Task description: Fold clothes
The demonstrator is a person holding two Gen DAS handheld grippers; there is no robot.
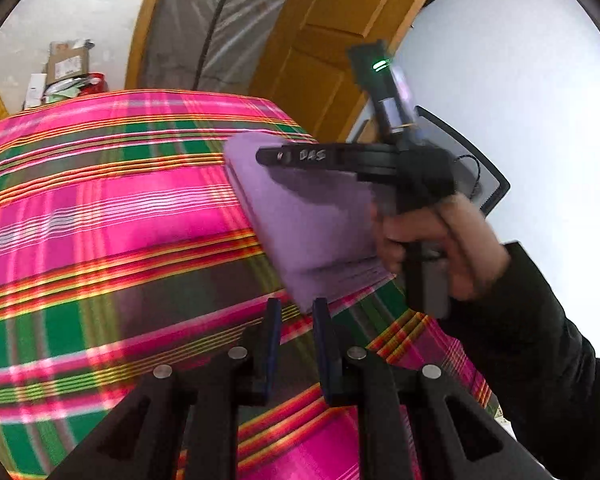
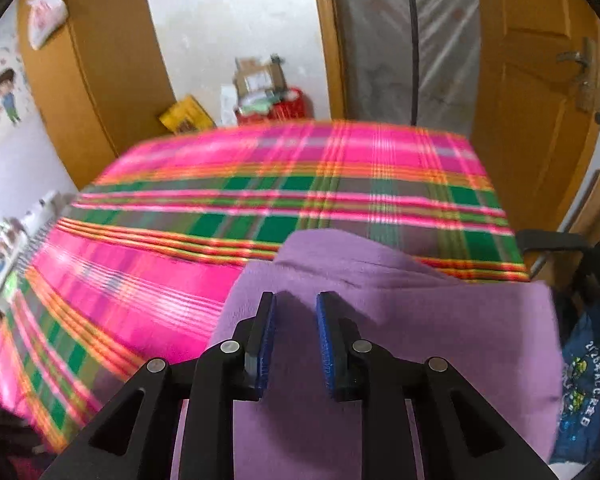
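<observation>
A folded purple garment point(image 1: 312, 220) lies near the right edge of a bed with a pink and green plaid cover point(image 1: 112, 216). In the left wrist view my left gripper point(image 1: 297, 307) is open, its fingertips just short of the garment's near corner and nothing between them. A hand point(image 1: 452, 240) holds my right gripper point(image 1: 266, 156) side-on over the garment's far part, casting a shadow on it. In the right wrist view my right gripper point(image 2: 296, 304) is open and hovers over the purple garment point(image 2: 420, 320), whose top layer bulges up slightly. The plaid cover point(image 2: 220, 208) stretches beyond it.
Orange wooden doors point(image 2: 540, 100) and a plastic-wrapped panel point(image 2: 404, 40) stand behind the bed. Cardboard boxes and a red bag point(image 2: 272, 96) sit at the far wall. A blue printed bag point(image 2: 588, 380) and a black chair frame point(image 2: 556, 240) are by the bed's right side.
</observation>
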